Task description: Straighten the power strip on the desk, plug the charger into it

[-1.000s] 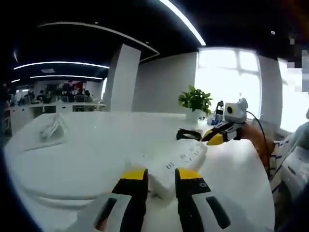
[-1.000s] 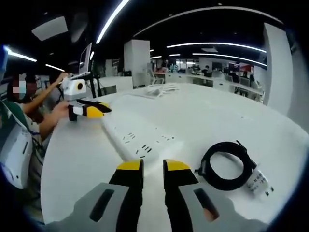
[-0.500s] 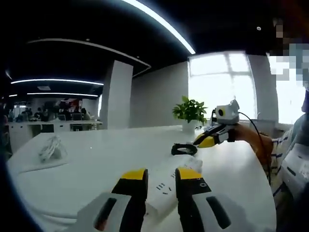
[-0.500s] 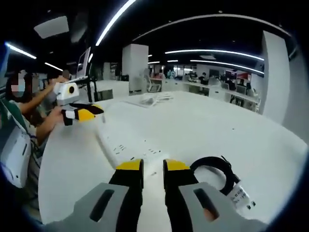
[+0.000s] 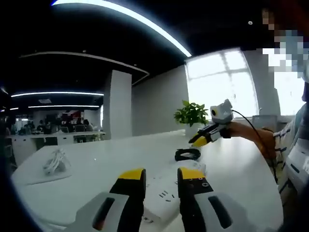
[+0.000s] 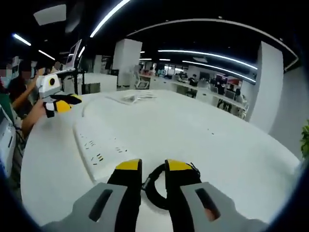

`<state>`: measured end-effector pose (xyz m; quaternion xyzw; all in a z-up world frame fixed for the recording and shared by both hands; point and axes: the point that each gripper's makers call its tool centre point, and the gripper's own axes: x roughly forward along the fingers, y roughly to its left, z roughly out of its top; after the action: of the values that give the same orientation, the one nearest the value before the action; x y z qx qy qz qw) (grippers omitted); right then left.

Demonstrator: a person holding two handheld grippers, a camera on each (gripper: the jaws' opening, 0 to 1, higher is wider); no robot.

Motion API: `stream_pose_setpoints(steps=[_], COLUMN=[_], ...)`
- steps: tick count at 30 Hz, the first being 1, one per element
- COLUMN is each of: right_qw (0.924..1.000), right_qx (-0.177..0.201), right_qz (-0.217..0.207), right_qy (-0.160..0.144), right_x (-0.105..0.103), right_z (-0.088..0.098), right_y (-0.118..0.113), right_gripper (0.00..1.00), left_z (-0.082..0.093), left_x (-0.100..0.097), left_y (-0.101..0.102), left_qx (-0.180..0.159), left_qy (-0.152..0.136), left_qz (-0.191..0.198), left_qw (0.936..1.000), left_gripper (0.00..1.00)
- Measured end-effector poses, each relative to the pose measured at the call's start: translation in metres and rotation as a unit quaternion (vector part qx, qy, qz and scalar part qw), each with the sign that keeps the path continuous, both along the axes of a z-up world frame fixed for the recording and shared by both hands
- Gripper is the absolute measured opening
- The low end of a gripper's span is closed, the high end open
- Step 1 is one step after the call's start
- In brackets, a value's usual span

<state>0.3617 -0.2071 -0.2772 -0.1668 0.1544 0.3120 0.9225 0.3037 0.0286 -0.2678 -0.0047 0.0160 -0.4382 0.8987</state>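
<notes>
A long white power strip (image 5: 163, 197) lies on the white desk (image 5: 96, 179), its near end just beyond my left gripper (image 5: 161, 175), which is open and holds nothing. In the right gripper view the same strip (image 6: 94, 145) runs away to the left. The charger's black coiled cable (image 6: 153, 187) lies right under my right gripper (image 6: 153, 166), whose jaws stand a little apart over the coil's near edge, not closed on it. From the left gripper view the coil (image 5: 187, 154) sits past the strip, with the right gripper (image 5: 202, 139) hovering just above it.
A potted plant (image 5: 191, 113) stands at the desk's far edge by the window. A bundle of white cables (image 5: 55, 162) lies on the left of the desk, the same bundle (image 6: 133, 98) far off in the right gripper view. A person's arm (image 5: 256, 142) holds the right gripper.
The right gripper has come forward over the black coil, which now lies under its jaws. The left gripper view has tilted up, with the strip's end closer beneath its jaws.
</notes>
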Motion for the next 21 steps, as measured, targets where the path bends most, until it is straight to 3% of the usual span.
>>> stream_pose_setpoints(steps=[21], right_qw=[0.9947], right_qx=[-0.096], right_qz=[-0.031], right_qy=[0.019], right_x=[0.046], right_z=[-0.020], right_y=[-0.033], right_gripper=[0.23], left_z=[-0.003], left_x=[0.003], left_y=[0.004], left_qx=[0.004], left_qy=[-0.006], left_qz=[0.007], left_qw=[0.9999], left_gripper=[0.26])
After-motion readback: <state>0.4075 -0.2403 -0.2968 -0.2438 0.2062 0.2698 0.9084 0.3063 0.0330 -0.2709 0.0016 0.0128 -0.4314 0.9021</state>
